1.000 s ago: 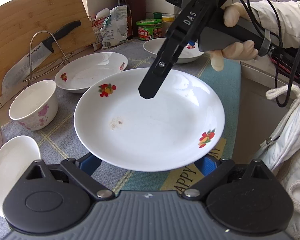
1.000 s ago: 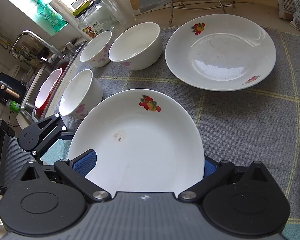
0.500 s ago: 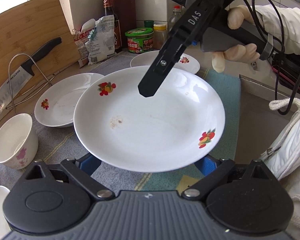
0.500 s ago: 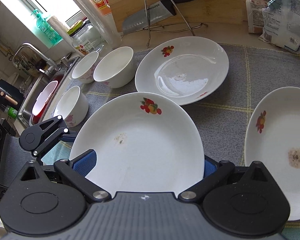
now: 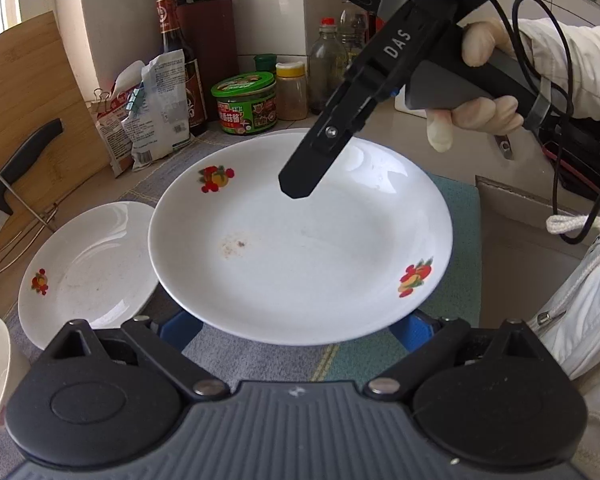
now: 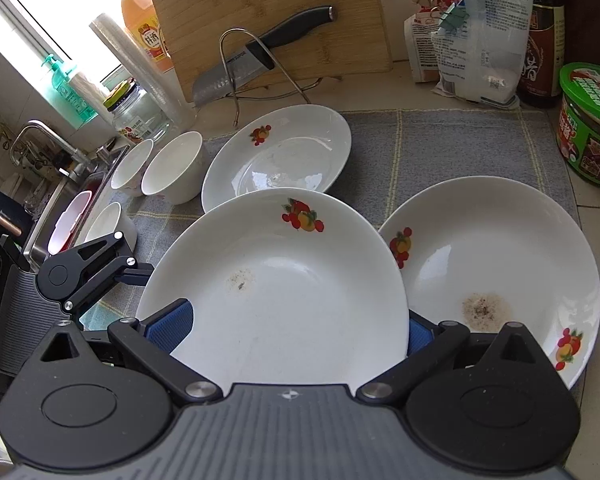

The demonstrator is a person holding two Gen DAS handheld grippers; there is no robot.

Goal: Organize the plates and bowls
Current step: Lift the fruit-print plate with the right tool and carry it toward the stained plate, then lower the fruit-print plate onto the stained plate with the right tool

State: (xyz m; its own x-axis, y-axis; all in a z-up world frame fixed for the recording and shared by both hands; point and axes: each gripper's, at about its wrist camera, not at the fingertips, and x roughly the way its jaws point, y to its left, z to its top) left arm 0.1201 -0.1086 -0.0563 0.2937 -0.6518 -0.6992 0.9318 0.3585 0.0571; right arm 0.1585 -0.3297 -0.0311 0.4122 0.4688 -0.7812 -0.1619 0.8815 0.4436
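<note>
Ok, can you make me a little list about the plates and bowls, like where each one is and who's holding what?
held plate: white, fruit pictures, small brown speck, lifted above the mat
held by: left gripper and right gripper, from different sides
stained plate: lying on the mat, bigger brown stain
far plate: lying on the mat, nearer the cutting board
bowls: three, white, upright, near the sink
stacked yet: no, nothing is stacked

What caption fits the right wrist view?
Both grippers carry a stained plate above the mat, between two other plates.
</note>
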